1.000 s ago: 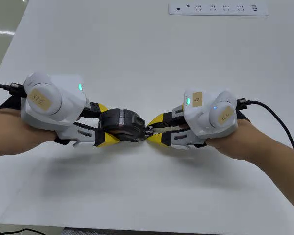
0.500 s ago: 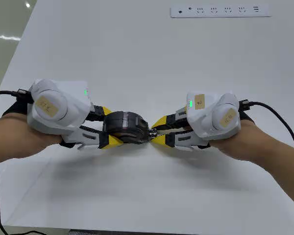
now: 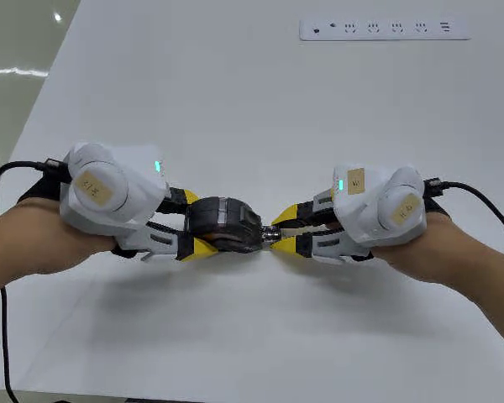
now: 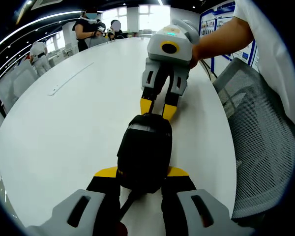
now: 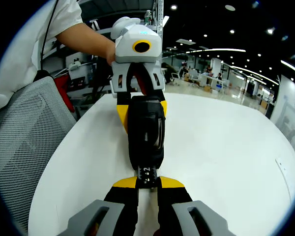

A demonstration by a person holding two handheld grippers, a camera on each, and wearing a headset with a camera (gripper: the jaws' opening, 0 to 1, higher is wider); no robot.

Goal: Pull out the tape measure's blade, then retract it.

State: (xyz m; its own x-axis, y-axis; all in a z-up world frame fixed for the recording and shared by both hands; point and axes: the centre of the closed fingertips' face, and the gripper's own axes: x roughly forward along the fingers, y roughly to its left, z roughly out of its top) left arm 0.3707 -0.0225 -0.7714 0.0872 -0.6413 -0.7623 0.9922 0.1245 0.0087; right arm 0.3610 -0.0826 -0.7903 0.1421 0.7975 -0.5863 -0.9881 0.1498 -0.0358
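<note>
Gripping from both ends, you have the squat black tape measure case [image 3: 225, 223] low over the white desk [image 3: 235, 109], between your hands; whether it rests on the desk or hangs just clear cannot be told. Left tongs [image 3: 197, 223]: clamped across the sides of the case, which anchors the body. Right tongs [image 3: 280, 231]: pressed together on the tip of the pale steel blade [image 5: 146, 172], a short stub of which shows at the case mouth. Judgement: the opposed hold lets the blade pay out straight as your hands part, and the pull is only at its start. Writing: small black numerals on the blade stub, possibly "1 2", not certain. Tan paper stickers [image 3: 95, 189] on the tong housings carry handwriting, illegible. No brand is readable on the case.
</note>
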